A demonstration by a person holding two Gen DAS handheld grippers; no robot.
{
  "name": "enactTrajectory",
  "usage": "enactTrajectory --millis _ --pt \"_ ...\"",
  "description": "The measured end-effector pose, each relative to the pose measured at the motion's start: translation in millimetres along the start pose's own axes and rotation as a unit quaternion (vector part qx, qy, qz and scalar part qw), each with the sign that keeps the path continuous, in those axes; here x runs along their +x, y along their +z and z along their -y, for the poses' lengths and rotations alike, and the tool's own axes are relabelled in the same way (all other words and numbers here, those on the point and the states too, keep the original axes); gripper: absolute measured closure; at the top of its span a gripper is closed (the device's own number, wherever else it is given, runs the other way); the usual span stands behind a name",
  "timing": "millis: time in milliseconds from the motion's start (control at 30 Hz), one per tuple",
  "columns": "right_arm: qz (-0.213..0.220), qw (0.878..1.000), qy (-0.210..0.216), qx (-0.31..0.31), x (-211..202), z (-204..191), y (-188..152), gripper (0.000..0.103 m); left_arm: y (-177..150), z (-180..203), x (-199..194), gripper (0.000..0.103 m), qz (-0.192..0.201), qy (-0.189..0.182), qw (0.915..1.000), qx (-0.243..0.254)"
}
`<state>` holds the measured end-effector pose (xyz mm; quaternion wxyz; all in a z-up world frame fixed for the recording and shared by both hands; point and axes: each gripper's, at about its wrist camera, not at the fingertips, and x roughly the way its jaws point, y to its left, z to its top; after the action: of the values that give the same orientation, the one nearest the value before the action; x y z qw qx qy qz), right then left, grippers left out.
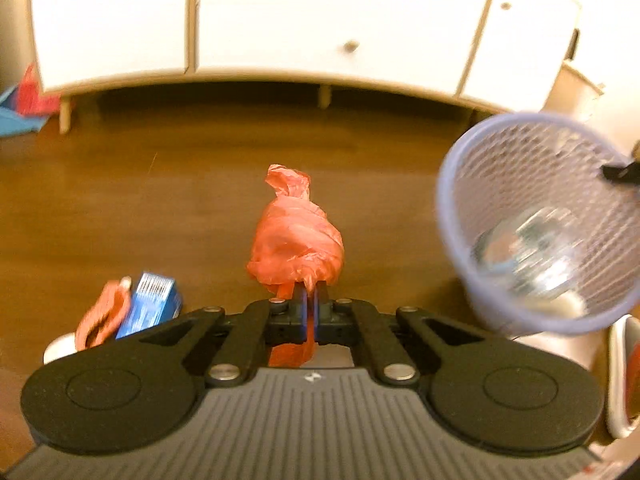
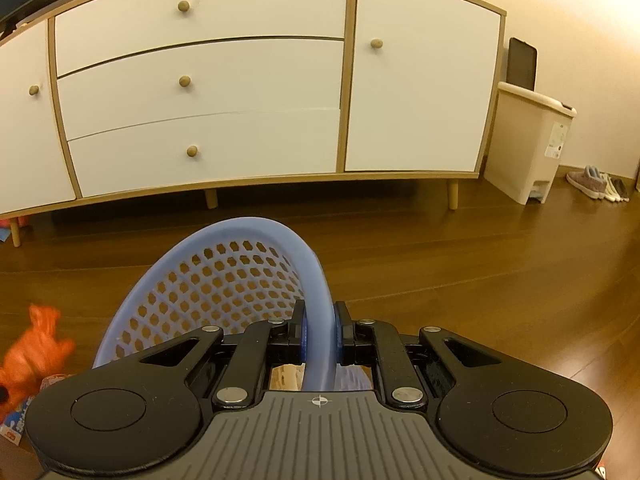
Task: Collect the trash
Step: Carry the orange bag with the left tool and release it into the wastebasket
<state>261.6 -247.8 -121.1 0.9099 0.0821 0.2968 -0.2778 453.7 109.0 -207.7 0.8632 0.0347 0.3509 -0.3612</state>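
Note:
My left gripper (image 1: pixel 311 294) is shut on a crumpled red plastic bag (image 1: pixel 296 236), which hangs above the wooden floor; the same red plastic bag (image 2: pixel 36 346) shows blurred at the left edge of the right wrist view. My right gripper (image 2: pixel 319 330) is shut on the rim of a lilac mesh wastebasket (image 2: pixel 224 280), held tilted off the floor. In the left wrist view the wastebasket (image 1: pixel 536 224) is at the right, blurred, with shiny clear trash lying in its bottom. The bag is left of the basket's mouth, apart from it.
A white sideboard (image 2: pixel 208 92) on wooden legs stands ahead. A beige pedal bin (image 2: pixel 528 144) and shoes (image 2: pixel 596 182) are at the right. On the floor below my left gripper lie a blue carton (image 1: pixel 152 304) and another red wrapper (image 1: pixel 104 316).

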Motion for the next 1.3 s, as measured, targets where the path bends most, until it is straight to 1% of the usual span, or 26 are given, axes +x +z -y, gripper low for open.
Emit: enactTrajectory --millis 100,200,367,533,700,733,767,833,867,1000,1300 --pt "-0.002 1.0 0.003 0.005 -3 2 -3 0.094 16 19 -18 0.103 0.019 -0.025 0.9994 0.015" --pt "-0.005 1.0 0.004 0.011 -6 4 -5 0.094 31 44 -30 0.103 0.027 -0.051 0.9978 0.033" --pt "-0.012 1.0 0.008 0.022 -10 8 -7 0.094 49 79 -42 0.103 0.04 -0.102 0.9931 0.043" --pt "-0.016 0.999 0.007 0.032 -15 13 -10 0.094 64 107 -39 0.103 0.041 -0.141 0.988 0.048" --pt "-0.018 0.999 0.007 0.04 -16 14 -10 0.094 65 136 -39 0.102 0.031 -0.187 0.9806 0.048" --pt "-0.018 0.999 0.007 0.039 -16 13 -10 0.094 65 141 -37 0.1 0.026 -0.193 0.9795 0.049" --pt "-0.018 0.999 0.008 0.038 -17 12 -10 0.094 64 146 -34 0.098 0.019 -0.194 0.9795 0.049" --pt "-0.017 0.999 0.008 0.035 -17 10 -11 0.094 60 153 -29 0.084 0.013 -0.184 0.9817 0.046" --pt "-0.017 0.999 0.009 0.035 -18 10 -11 0.094 59 156 -27 0.082 0.009 -0.182 0.9821 0.046" --pt "-0.018 0.999 0.008 0.036 -17 12 -12 0.094 57 156 -24 0.079 0.007 -0.18 0.9829 0.038" --pt "-0.019 0.999 0.005 0.037 -17 12 -12 0.094 49 121 -40 0.077 0.011 -0.159 0.9872 0.013"
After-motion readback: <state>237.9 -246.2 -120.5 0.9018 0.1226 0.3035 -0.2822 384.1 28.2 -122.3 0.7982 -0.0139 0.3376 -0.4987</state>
